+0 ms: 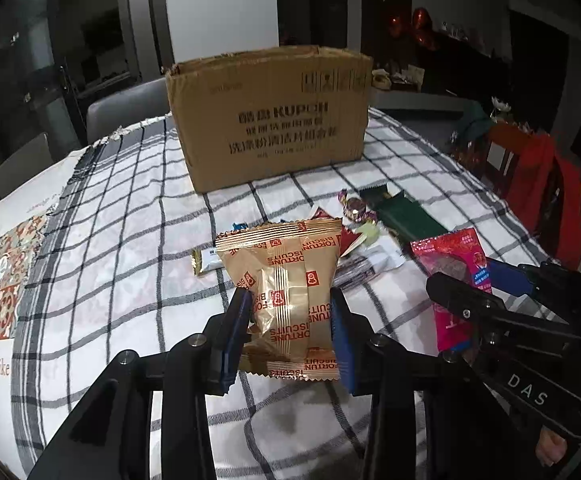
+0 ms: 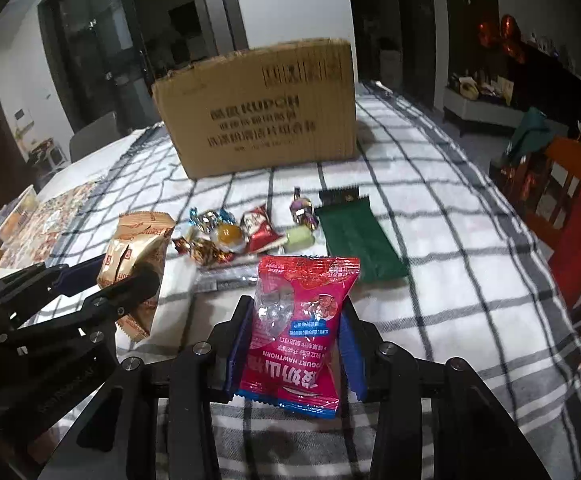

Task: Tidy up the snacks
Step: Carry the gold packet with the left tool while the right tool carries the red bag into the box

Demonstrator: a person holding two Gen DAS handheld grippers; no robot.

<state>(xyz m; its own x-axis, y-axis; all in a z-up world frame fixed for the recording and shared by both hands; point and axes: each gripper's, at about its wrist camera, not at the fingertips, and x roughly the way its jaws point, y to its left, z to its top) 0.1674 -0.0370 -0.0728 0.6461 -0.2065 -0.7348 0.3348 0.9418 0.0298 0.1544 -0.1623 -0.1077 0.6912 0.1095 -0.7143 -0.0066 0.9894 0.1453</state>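
Note:
My left gripper [image 1: 290, 320] is shut on a gold Fortune Biscuits packet [image 1: 286, 280], held clear of the checked tablecloth [image 1: 130, 240]. My right gripper [image 2: 294, 340] is shut on a pink yogurt hawthorn packet [image 2: 302, 320], also raised. Each gripper shows in the other's view: the right gripper [image 1: 462, 292] with the pink packet [image 1: 450, 256], the left gripper [image 2: 106, 280] with the gold packet [image 2: 138, 252]. Beyond them lies a heap of small snacks [image 2: 230, 236]: foil candies, a red sachet, a green sweet and a dark green packet [image 2: 358, 240]. An open cardboard box [image 2: 262, 108] stands behind.
Grey chairs [image 1: 126, 108] stand behind the table on the left. A wooden chair draped in red cloth [image 1: 546, 184] is at the right edge. A patterned mat [image 1: 2, 276] lies on the left of the table. A sideboard with clutter [image 2: 486, 92] is far right.

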